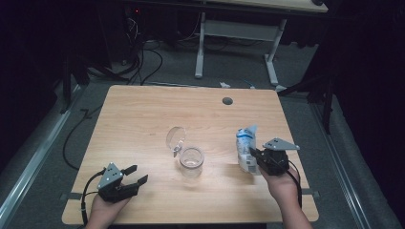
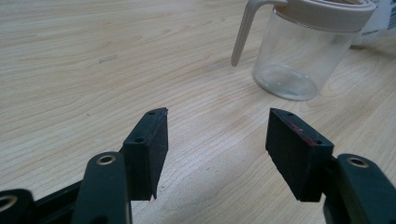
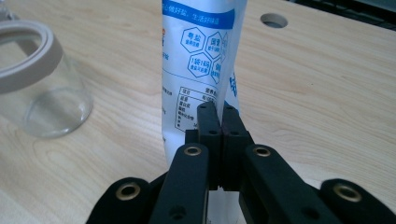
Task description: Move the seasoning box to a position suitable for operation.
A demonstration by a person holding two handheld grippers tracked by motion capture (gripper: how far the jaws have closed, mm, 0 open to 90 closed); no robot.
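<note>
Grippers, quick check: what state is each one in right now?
Left gripper: open, nothing between its jaws, resting on the table.
Right gripper: shut on the white-and-blue packet, held upright beside the glass jar.

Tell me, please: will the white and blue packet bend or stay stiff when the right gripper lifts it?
The packet is probably floppy: the right gripper pinches its thin film flat. It stands fairly upright, so the contents may stiffen it. Its glossy film could be slippery.

White-and-blue printed packet (image 3: pixel 198 60) stands upright (pinched low) right of the glass jar (image 1: pixel 191 162).
</note>
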